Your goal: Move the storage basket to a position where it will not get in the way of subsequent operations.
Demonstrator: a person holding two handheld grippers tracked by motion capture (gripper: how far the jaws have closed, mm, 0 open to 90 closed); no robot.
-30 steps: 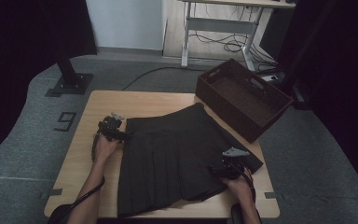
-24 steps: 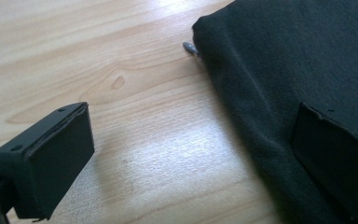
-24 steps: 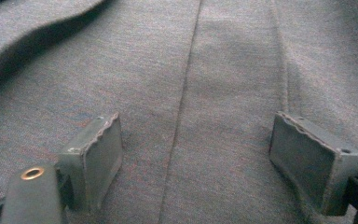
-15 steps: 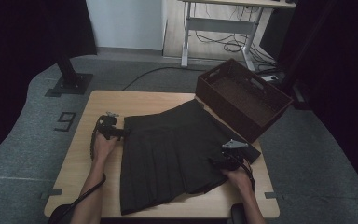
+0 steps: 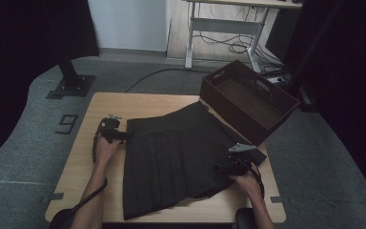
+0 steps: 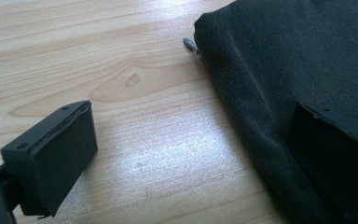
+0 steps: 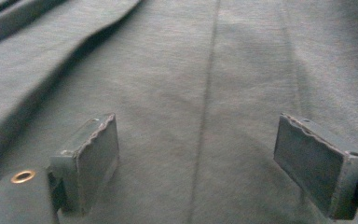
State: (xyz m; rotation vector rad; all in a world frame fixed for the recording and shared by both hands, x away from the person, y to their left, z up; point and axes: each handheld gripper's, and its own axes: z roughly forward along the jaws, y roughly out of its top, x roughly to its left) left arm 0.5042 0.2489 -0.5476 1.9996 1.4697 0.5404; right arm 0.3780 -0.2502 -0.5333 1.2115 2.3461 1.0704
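Observation:
A black pleated skirt [image 5: 176,152] lies flat on the wooden table [image 5: 147,102], waistband toward the back. My left gripper [image 5: 123,136] is at the skirt's left waist corner. In the left gripper view it [image 6: 191,154] stands open: one jaw is over bare wood, the other over the skirt [image 6: 284,60], with the cloth's edge between them. A metal zipper pull [image 6: 191,45] pokes out at the corner. My right gripper [image 5: 220,167] rests on the skirt's right side. Its jaws [image 7: 209,163] have just been opening and stand wide over the cloth [image 7: 205,70], pinching nothing.
A dark brown basket [image 5: 228,114] stands at the table's back right corner, close to the skirt's waistband. Bare wood runs along the table's left side and front edge. A stand base [image 5: 71,86] and a desk frame [image 5: 219,28] are on the floor beyond.
My right hand slid slightly up and left along the skirt's right side, and the cloth there shifted a little. The left hand kept still.

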